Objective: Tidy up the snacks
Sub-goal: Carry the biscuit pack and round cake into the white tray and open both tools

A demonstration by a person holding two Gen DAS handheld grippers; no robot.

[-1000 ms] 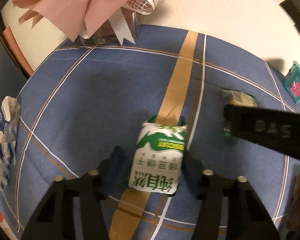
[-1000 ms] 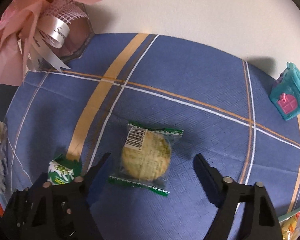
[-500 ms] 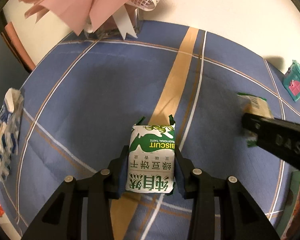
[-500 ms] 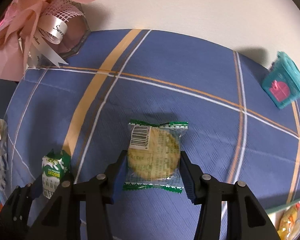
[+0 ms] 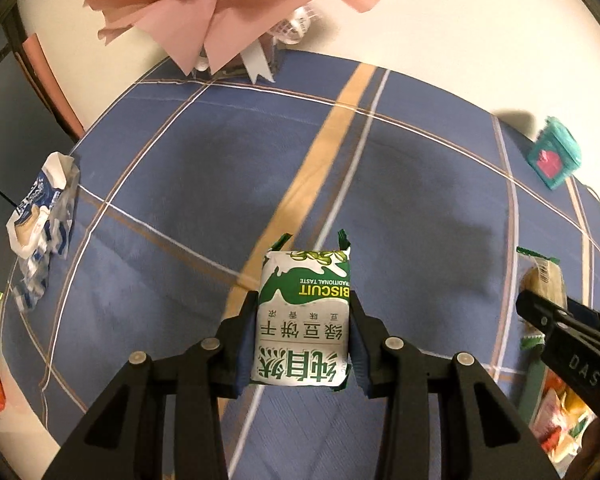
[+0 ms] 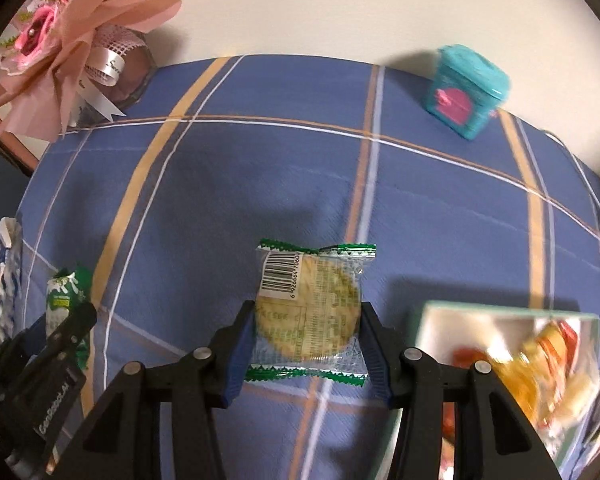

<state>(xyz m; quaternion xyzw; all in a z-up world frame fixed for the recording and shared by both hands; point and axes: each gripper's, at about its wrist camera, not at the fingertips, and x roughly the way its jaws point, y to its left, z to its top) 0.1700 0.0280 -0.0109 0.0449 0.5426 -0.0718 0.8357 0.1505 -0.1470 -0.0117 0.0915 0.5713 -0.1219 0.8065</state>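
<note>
My left gripper [image 5: 302, 340] is shut on a green and white biscuit packet [image 5: 304, 316] and holds it above the blue plaid tablecloth [image 5: 180, 200]. My right gripper [image 6: 306, 340] is shut on a clear-wrapped round biscuit [image 6: 310, 312] with green sealed ends and a barcode, also lifted above the cloth. The left gripper and its packet [image 6: 66, 300] show at the left of the right wrist view. The right gripper's finger [image 5: 568, 344] and its biscuit [image 5: 540, 280] show at the right of the left wrist view.
A box of snacks [image 6: 512, 360] sits at the lower right. A teal toy house [image 6: 464, 92] stands at the far right by the wall. A pink paper bouquet [image 5: 228, 12] stands at the far left corner. A blue and white wrapper [image 5: 40, 220] lies at the left edge.
Both grippers closed on their packets, then lifted them off the cloth. The right wrist view has swung right, bringing the snack box into sight.
</note>
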